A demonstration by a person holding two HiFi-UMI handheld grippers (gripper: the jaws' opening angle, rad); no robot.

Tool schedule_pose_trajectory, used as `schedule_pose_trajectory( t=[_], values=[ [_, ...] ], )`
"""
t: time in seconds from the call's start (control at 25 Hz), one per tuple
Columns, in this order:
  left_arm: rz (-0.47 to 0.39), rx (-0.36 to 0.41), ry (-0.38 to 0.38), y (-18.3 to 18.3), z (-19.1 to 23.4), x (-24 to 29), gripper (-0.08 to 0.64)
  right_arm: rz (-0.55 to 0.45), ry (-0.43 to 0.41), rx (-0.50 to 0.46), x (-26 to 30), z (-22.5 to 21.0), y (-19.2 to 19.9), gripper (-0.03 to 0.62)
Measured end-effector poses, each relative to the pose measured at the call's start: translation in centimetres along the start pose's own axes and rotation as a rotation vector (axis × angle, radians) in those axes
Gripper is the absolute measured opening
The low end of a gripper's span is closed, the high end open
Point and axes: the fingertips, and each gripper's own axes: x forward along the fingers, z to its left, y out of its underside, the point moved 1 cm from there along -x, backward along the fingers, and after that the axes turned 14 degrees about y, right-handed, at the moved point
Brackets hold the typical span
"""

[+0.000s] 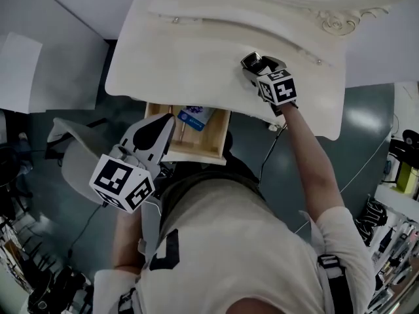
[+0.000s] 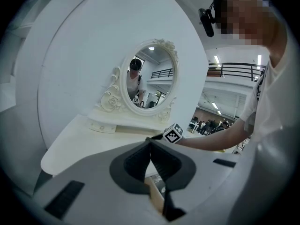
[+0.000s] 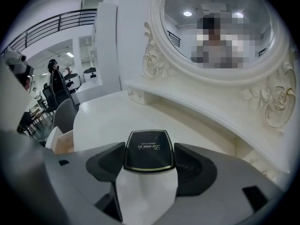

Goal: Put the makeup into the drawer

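Observation:
My right gripper (image 1: pixel 254 63) is over the right part of the white dressing table (image 1: pixel 183 64), shut on a black square makeup compact (image 1: pixel 250 61). In the right gripper view the compact (image 3: pixel 149 153) sits flat between the two pads, gold-edged with gold print on its lid, held a little above the tabletop. The wooden drawer (image 1: pixel 194 154) stands pulled open below the table's front edge, with a blue and white packet (image 1: pixel 195 118) in it. My left gripper (image 1: pixel 165 128) hovers at the drawer's left front, its jaws (image 2: pixel 150 145) shut and empty.
An oval mirror (image 3: pixel 220 27) in an ornate white frame stands at the back of the table, with a low shelf (image 3: pixel 187 104) under it. A grey chair (image 1: pixel 73 154) is left of the drawer. A cable (image 1: pixel 272 142) hangs by the table's right front.

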Motion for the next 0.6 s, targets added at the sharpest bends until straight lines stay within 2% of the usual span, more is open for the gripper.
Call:
schedule_pose_trajectory(
  t=[0.36, 0.6],
  values=[
    [-0.053, 0.023, -0.049, -0.4, 1.4, -3.7, 0.058, -0.058, -0.014, -0.033, -1.9, 2.9, -3.5, 0.308],
    [-0.073, 0.019, -0.053, 0.1, 1.6, -5.4, 0.058, -0.080, -0.018, -0.067, -2.6, 4.7, -4.9, 0.308]
  ],
)
